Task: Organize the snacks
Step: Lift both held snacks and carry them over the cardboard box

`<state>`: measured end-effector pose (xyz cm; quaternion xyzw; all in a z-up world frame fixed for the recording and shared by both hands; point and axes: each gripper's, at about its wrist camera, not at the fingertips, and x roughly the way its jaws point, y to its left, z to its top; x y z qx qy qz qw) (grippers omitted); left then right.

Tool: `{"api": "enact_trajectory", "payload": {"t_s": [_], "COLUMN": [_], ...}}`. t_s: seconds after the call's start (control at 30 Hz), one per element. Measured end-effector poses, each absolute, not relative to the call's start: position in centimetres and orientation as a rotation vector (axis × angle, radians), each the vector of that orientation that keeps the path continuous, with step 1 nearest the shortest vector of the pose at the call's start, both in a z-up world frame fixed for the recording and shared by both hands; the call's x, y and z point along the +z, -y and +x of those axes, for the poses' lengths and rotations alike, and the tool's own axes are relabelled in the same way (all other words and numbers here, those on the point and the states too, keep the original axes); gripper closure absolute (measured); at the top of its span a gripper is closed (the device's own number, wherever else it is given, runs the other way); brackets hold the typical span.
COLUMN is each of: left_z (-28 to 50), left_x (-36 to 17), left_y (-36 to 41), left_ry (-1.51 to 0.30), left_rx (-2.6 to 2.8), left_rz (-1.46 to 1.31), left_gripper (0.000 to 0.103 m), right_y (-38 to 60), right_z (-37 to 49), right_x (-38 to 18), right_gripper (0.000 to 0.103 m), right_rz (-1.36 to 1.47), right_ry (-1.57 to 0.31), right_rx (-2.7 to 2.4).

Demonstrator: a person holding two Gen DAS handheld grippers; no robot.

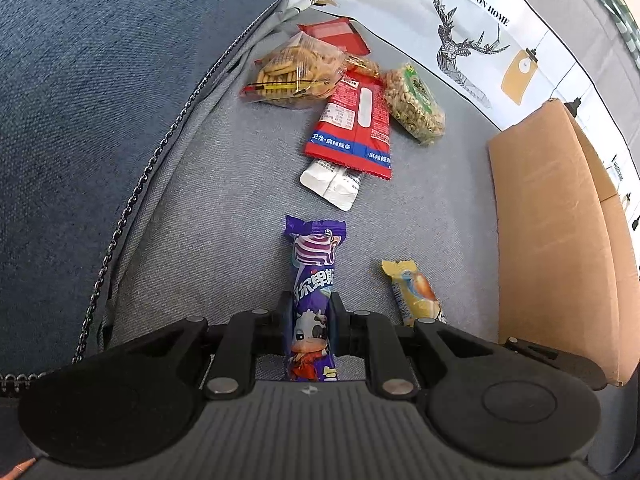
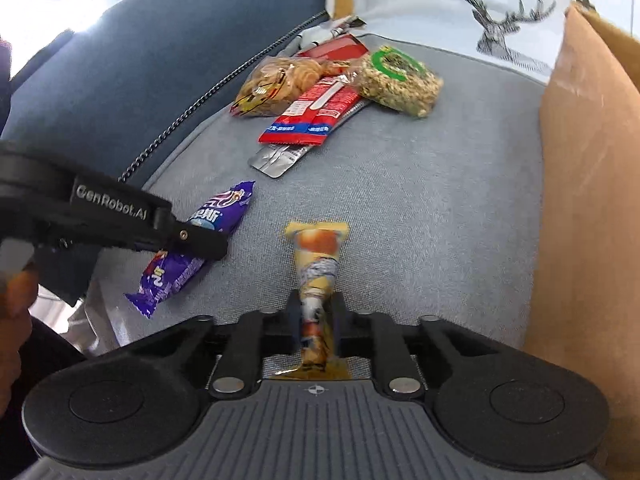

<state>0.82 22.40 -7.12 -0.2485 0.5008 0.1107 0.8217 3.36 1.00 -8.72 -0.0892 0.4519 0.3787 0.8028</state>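
1. Nearest us, the left gripper (image 1: 310, 308) has its jaws closed on a purple snack bar (image 1: 314, 300), clamped at the bar's middle; the far end sticks out over the grey sofa seat (image 1: 224, 208).
2. Just right of it, the right gripper (image 2: 316, 310) pinches a yellow-orange snack bar (image 2: 318, 276) the same way, jaws narrowed onto the wrapper.
3. A cardboard box (image 1: 552, 240) stands at the right edge of the seat, near both bars.
4. Farther on we see a silver sachet (image 1: 332, 184) partly under a red packet (image 1: 356, 128).
5. Beyond, a clear biscuit bag (image 1: 296, 72) lies left and a bag of green-labelled seeds (image 1: 414, 104) right, both touching the red packet.
6. Farthest: a deer-print cushion (image 1: 460, 48).
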Motion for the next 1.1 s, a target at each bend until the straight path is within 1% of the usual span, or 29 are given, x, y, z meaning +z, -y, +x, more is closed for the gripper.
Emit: {"api": "enact_trajectory", "payload": {"t_s": [0.3, 0.4, 0.57, 0.77, 0.87, 1.0, 1.1], "left_z": [0.6, 0.4, 0.1, -0.4, 0.0, 0.6, 0.9], "left_x": [-6.7, -5.9, -3.0, -0.5, 0.4, 1.7, 2.9], "left_y": [-22.2, -22.2, -21.3, -19.6, -18.1, -16.2, -14.7], "left_ry": [-1.039, -1.013, -0.929, -0.762, -0.716, -0.659, -0.621], "left_rx": [0.221, 0.211, 0.159, 0.056, 0.021, 0.003, -0.002], "left_rz": [-0.542, -0.563, -0.571, -0.646, -0.641, -0.616, -0.565], "left_gripper": [0.086, 0.086, 0.086, 0.086, 0.086, 0.086, 0.087], "right_y": [-0.3, 0.2, 1.6, 5.6, 8.3, 12.1, 14.3], "right_z": [2.7, 2.0, 0.6, 1.4, 1.9, 2.9, 4.5], "right_x": [-6.6, -5.3, -1.8, 3.5, 5.9, 6.8, 5.8], "right_gripper": [0.093, 0.093, 0.093, 0.093, 0.093, 0.093, 0.093], "right_rz": [-0.194, -0.207, -0.225, -0.091, -0.051, -0.053, -0.049], "right_ry": [-0.851, -0.775, -0.608, -0.524, -0.463, -0.391, -0.395], "right_rx": [0.781, 0.756, 0.751, 0.698, 0.673, 0.633, 0.611]}}
